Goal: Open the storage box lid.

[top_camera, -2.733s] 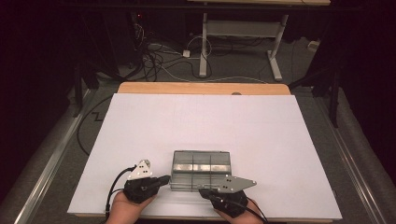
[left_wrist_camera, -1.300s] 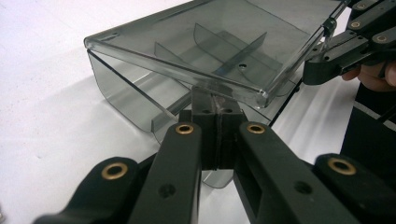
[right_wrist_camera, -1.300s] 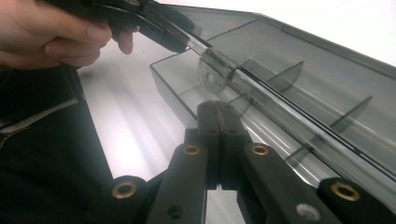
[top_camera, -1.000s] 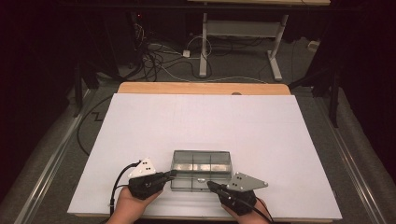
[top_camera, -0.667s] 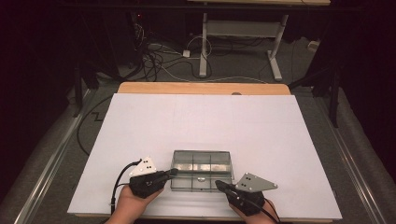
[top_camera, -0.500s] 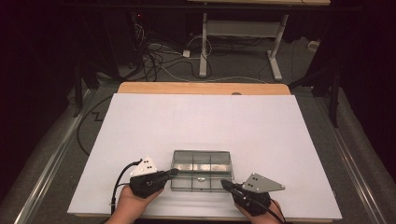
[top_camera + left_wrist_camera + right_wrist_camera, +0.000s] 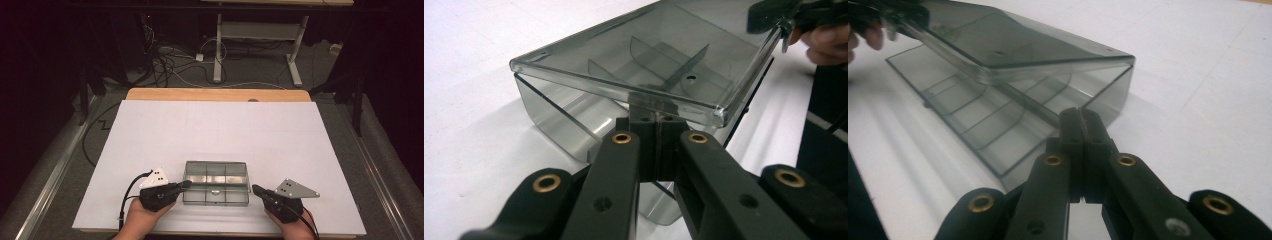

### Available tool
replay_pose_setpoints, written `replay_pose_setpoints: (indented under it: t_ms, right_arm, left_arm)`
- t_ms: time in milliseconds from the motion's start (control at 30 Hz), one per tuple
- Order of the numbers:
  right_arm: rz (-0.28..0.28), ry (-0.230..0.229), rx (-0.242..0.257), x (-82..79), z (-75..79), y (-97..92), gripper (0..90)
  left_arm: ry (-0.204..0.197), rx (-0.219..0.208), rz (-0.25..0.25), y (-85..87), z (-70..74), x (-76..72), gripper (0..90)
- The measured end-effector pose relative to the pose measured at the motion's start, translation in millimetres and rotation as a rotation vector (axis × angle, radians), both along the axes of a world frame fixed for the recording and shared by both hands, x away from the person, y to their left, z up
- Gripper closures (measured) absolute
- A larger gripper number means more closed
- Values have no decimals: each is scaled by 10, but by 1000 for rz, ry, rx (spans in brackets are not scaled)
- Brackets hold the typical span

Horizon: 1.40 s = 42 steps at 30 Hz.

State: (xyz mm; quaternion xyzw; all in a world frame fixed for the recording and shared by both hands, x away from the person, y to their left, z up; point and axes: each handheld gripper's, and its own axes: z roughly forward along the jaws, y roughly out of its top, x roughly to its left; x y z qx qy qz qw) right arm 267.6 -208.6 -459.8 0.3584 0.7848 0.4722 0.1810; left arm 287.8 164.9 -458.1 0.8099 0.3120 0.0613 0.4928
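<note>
High view: a smoky clear box (image 7: 216, 182) with inner dividers sits near the front edge of the white table (image 7: 215, 125), between the 2 grippers. The left gripper (image 7: 185, 184) has its jaws together, tips under the box's raised lid (image 7: 644, 65), which tilts up off the base (image 7: 564, 120). The right gripper (image 7: 256, 189) also has its jaws together, just beside the box's right end and not touching it.
</note>
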Motion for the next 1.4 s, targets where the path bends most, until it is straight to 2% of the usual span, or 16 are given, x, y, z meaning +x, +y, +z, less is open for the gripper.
replay_pose_setpoints:
  t_ms: [233,433,600,800,1067,1400]
  right_arm:
    - [-38,23,2,95,-41,-32,900]
    - [-44,33,-3,171,-56,-22,900]
    - [-43,23,-6,258,-61,-24,900]
    - [-34,12,-8,373,-63,11,900]
    - [-66,16,9,559,-45,22,900]
    - [-102,6,1,744,-39,96,900]
  left_arm:
    - [-6,-7,10,-13,21,65,875]
    - [-2,-8,19,-21,15,138,875]
    - [-2,0,17,-9,10,170,875]
    - [-8,-14,24,-8,21,255,875]
    - [-16,-26,19,-41,37,347,875]
    - [-29,-35,16,-54,56,437,875]
